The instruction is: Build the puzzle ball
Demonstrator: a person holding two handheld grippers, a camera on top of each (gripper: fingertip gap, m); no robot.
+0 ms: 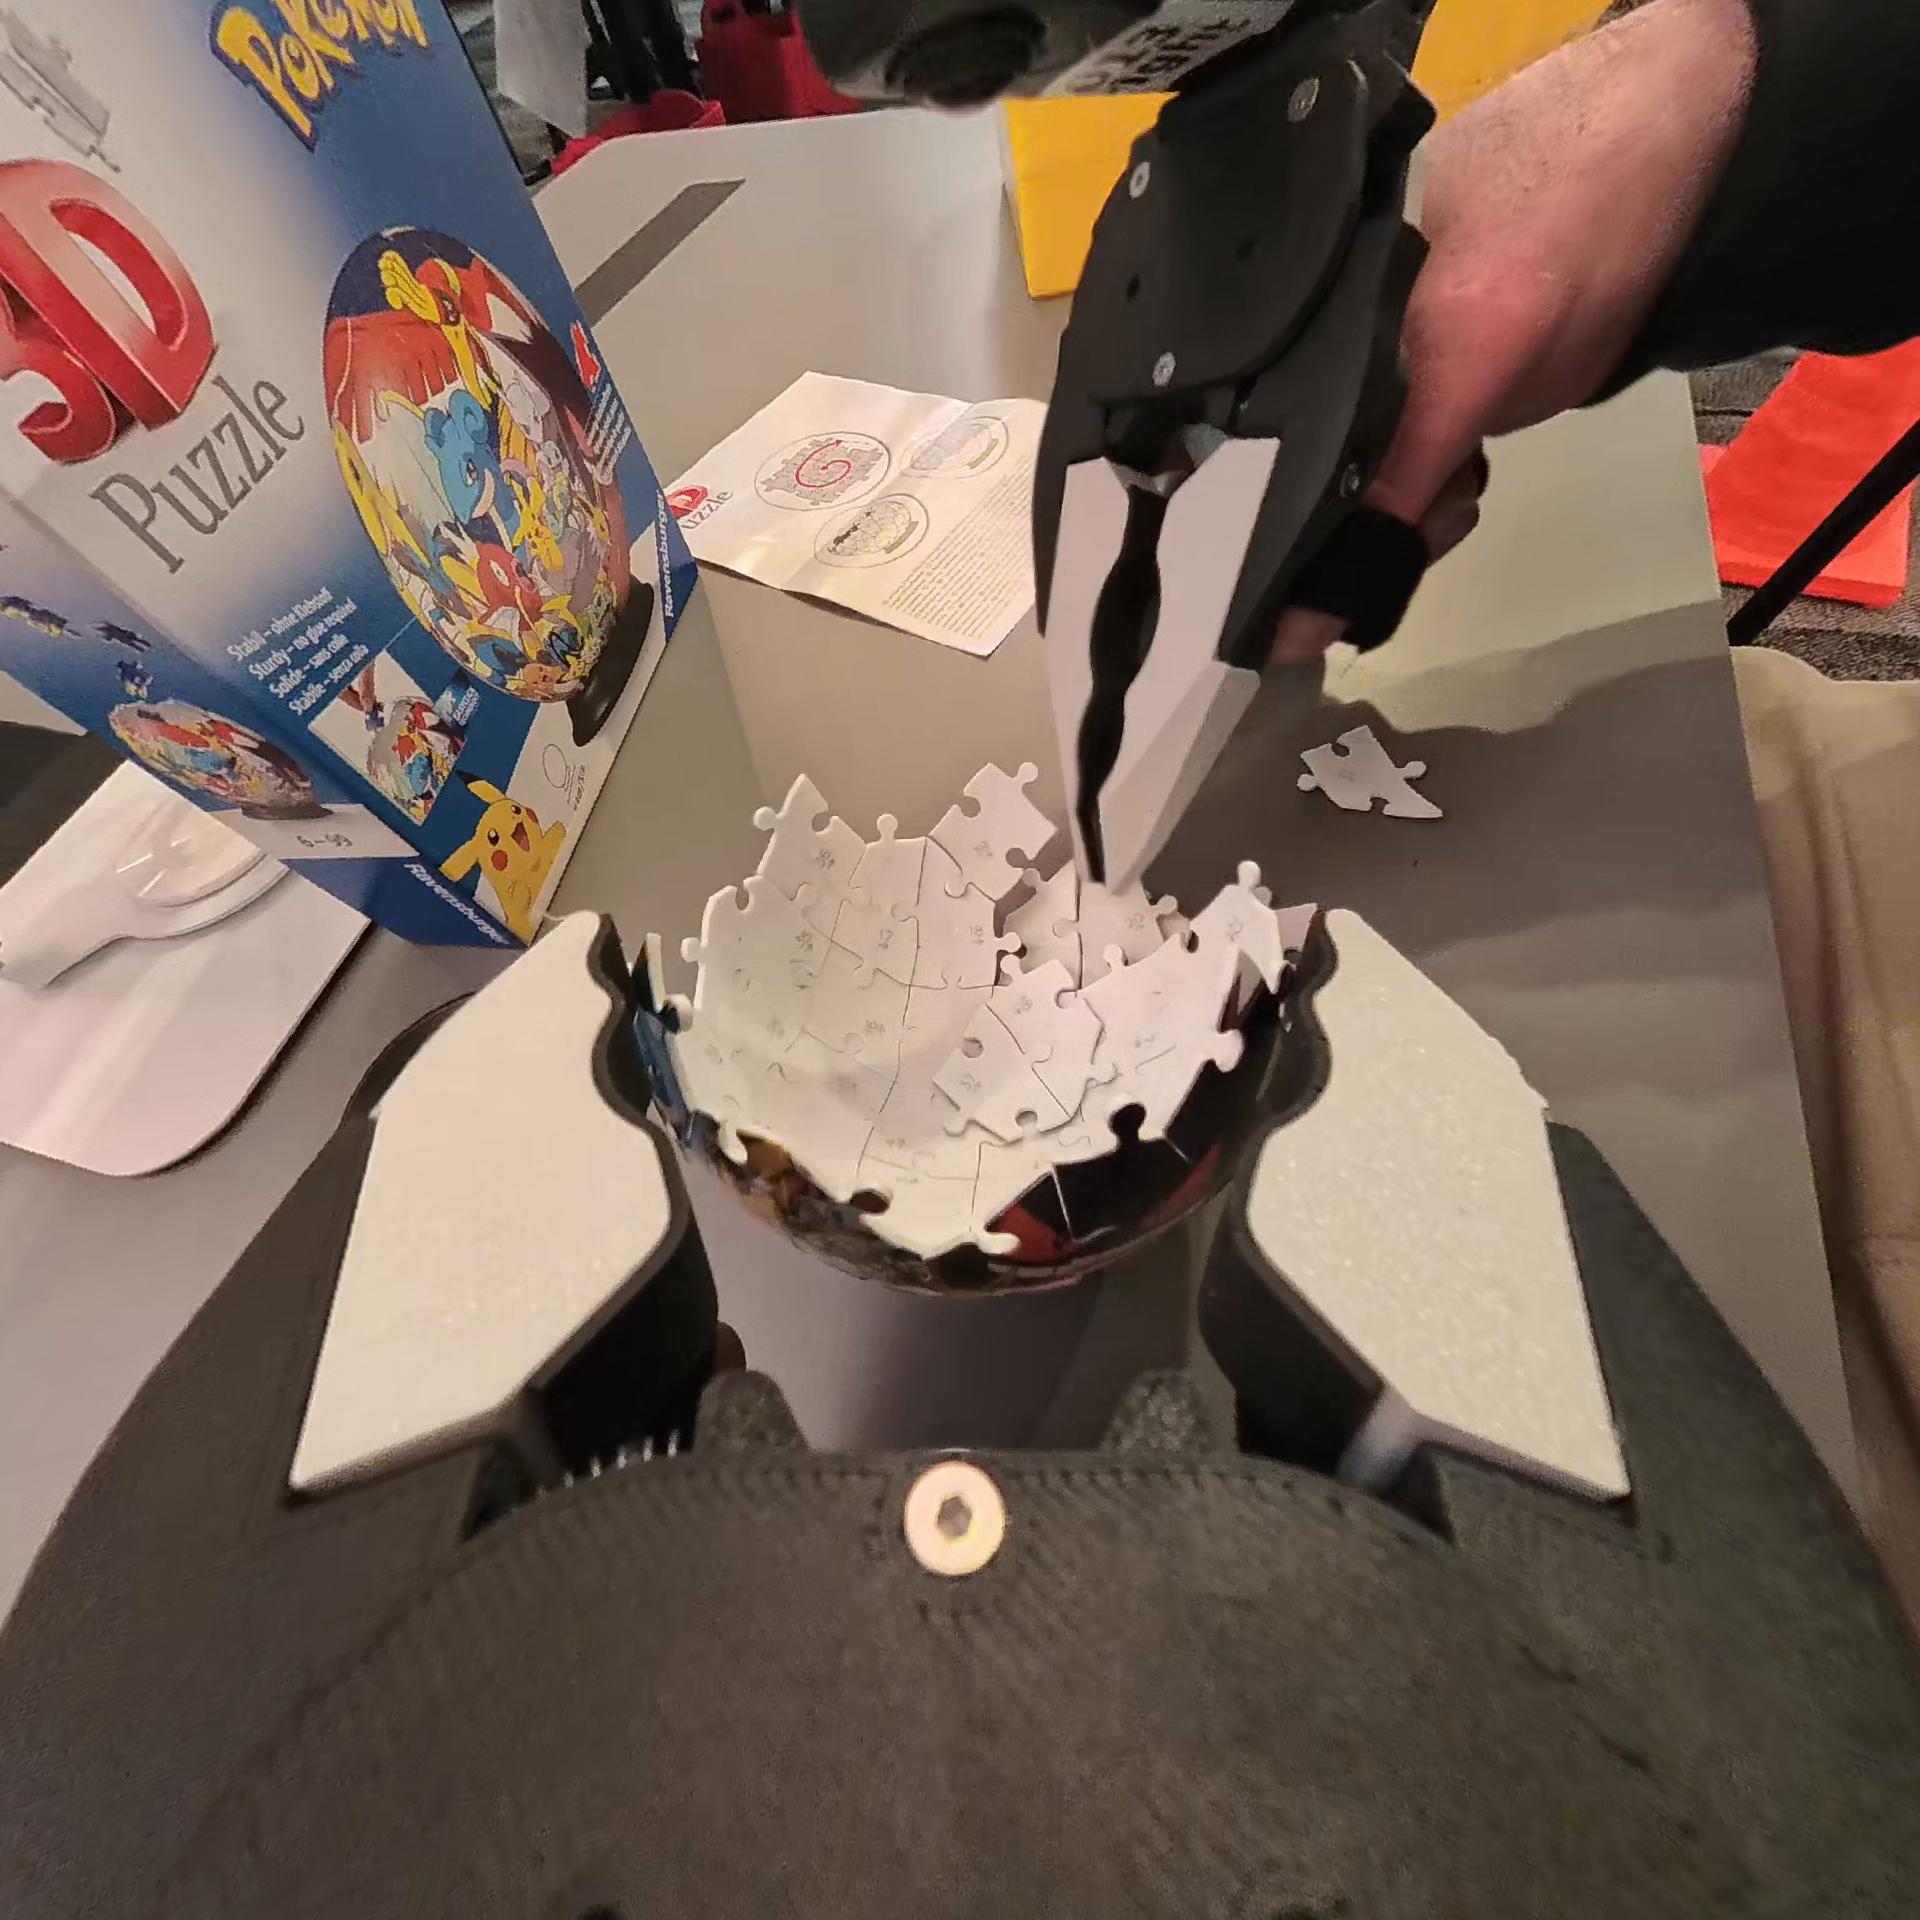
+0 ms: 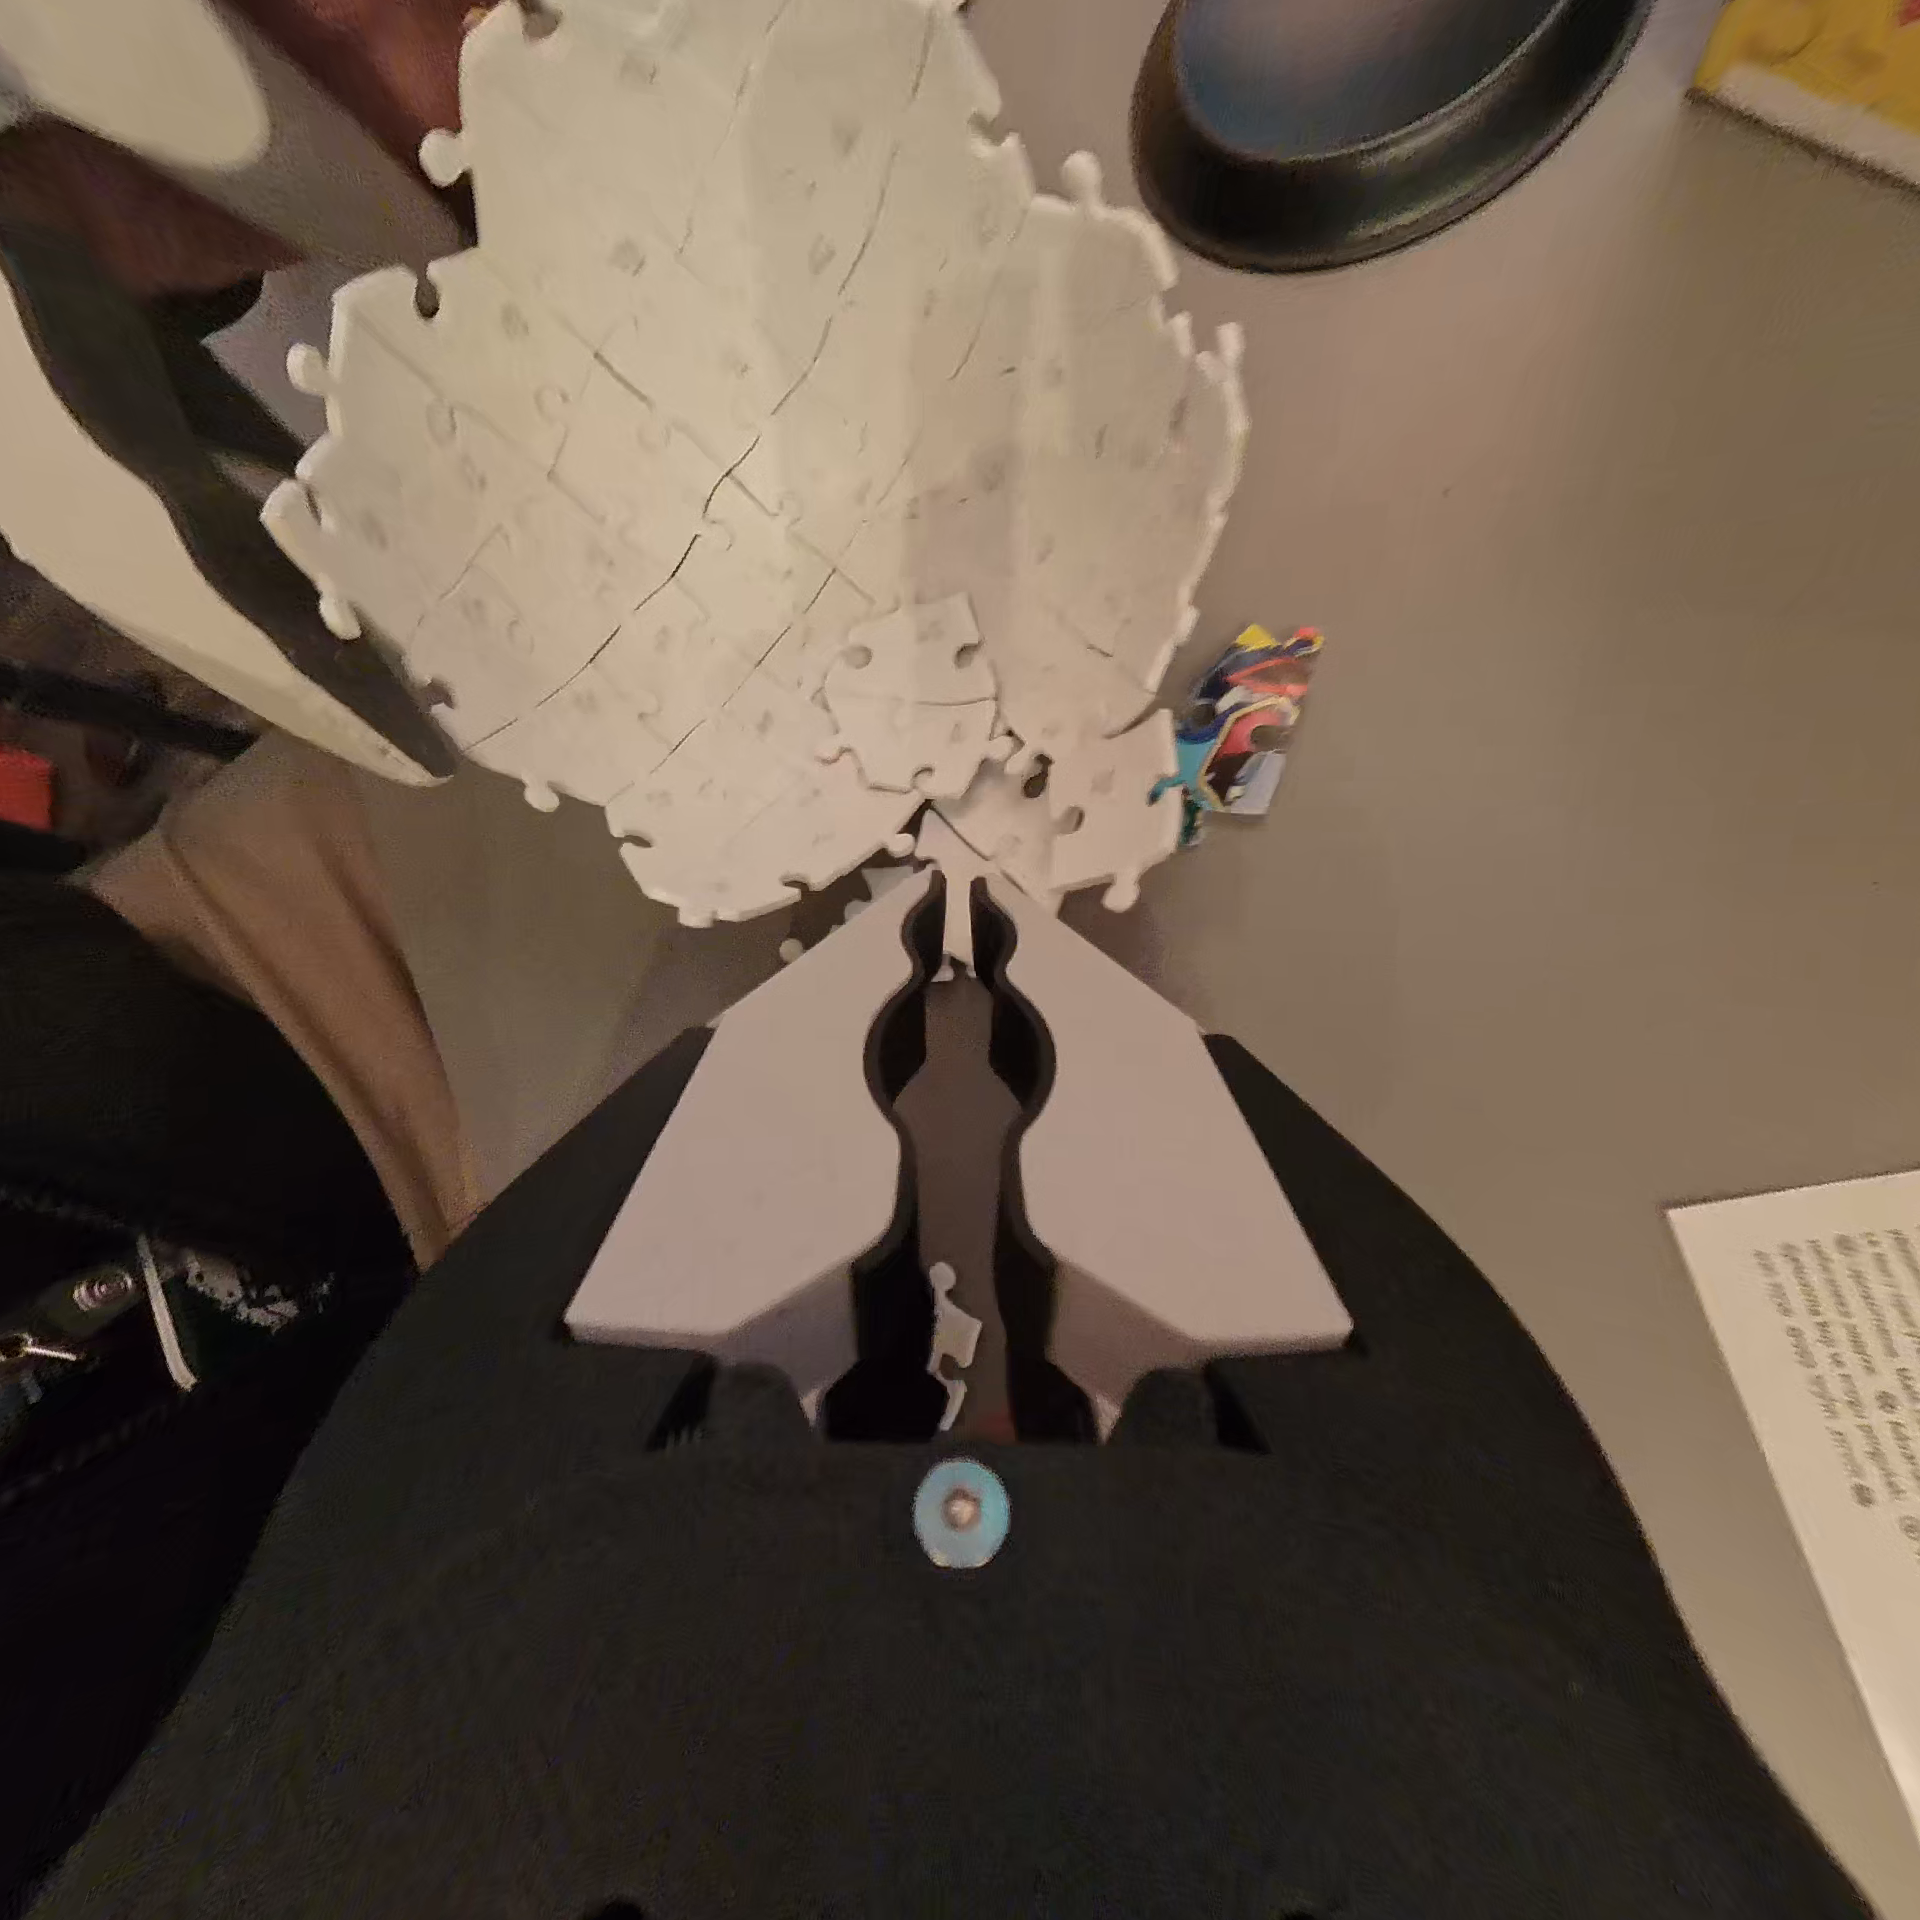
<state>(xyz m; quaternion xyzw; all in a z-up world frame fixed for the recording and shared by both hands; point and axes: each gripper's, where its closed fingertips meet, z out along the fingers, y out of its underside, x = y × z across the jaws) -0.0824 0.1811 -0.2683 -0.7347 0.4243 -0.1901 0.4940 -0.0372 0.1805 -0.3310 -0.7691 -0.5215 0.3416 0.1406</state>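
The half-built puzzle ball (image 1: pixel 831 1049) is a bowl of joined pieces, white inside and coloured outside. My left gripper (image 1: pixel 961 961) holds it by its two sides, a little above the grey table (image 1: pixel 1507 987). My right gripper (image 1: pixel 1103 873) comes down from above to the bowl's far rim. It is shut on a white puzzle piece (image 2: pixel 958 920), seen edge-on between its tips (image 2: pixel 956 904) and touching the rim. The bowl's white inside (image 2: pixel 727 416) fills the right wrist view, with a left finger (image 2: pixel 208 540) beside it.
The puzzle box (image 1: pixel 364 468) stands at the left, with a white plastic tray (image 1: pixel 156 914) beside it. An instruction sheet (image 1: pixel 883 499) lies behind the ball. A loose white piece (image 1: pixel 1366 774) lies at the right. A black round stand (image 2: pixel 1382 135) and a coloured piece (image 2: pixel 1242 727) lie on the table.
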